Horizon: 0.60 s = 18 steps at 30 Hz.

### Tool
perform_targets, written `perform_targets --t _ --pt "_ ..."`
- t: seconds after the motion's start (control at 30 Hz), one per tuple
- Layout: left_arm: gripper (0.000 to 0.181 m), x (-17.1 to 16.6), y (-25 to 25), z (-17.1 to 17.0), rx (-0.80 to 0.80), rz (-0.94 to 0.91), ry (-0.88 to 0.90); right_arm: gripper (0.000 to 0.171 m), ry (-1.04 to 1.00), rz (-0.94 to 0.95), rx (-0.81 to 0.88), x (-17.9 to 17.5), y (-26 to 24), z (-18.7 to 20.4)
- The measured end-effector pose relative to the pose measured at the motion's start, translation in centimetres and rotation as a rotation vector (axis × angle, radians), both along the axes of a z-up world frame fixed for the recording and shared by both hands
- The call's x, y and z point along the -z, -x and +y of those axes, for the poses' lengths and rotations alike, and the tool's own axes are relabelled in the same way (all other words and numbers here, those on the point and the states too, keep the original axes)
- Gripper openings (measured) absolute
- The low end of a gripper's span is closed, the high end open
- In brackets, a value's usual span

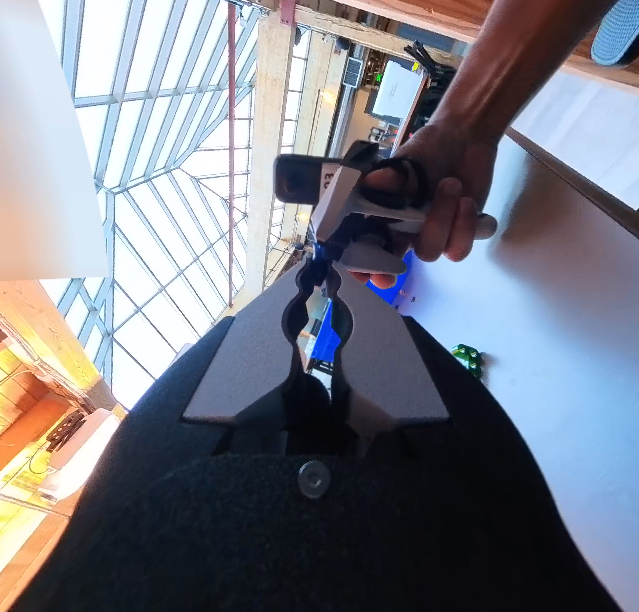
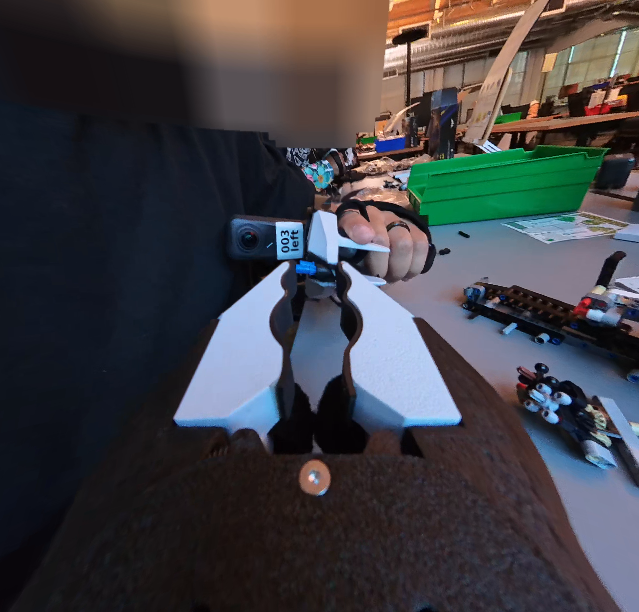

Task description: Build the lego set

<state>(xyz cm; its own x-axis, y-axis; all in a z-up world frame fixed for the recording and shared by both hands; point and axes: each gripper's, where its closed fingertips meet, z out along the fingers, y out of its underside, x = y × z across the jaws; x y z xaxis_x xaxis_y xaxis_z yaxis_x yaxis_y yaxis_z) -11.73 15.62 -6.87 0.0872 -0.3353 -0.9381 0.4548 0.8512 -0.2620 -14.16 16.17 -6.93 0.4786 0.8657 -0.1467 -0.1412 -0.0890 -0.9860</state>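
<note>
Nearest in the right wrist view, the right tool (image 2: pixel 317 274), narrowed to a slim gap, with a blue pin (image 2: pixel 306 269) and a dark part filling the space at the tips; cannot tell whether gripped or merely touched. Met tip to tip by the left tool (image 1: pixel 318 273), its own tips close together in the left wrist view around something dark and blurred; hard to say whether holding it. Just behind, a ringed left hand (image 2: pixel 383 250) on that tool's handle. To the side on the grey worktop (image 2: pixel 484 260), a small black-and-white lego cluster (image 2: pixel 560 405), cut off at the edge, then a long dark lego frame (image 2: pixel 539 313), also cropped. Farther back, an instruction sheet (image 2: pixel 563 227) and a green bin (image 2: pixel 501 187). In the tilted left wrist view, a lone green brick (image 1: pixel 468 355), half out of focus.
</note>
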Motion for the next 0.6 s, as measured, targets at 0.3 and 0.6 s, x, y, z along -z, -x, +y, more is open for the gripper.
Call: perform_targets --t 0.3,0.6 --pt "0.003 -0.32 0.43 -0.25 -0.015 -0.068 -0.06 0.016 -0.052 0.008 -0.04 -0.18 0.3 -0.15" --pt "0.003 0.02 0.22 0.02 -0.04 -0.091 -0.125 0.024 0.117 0.09 -0.111 -0.03 -0.02 -0.27"
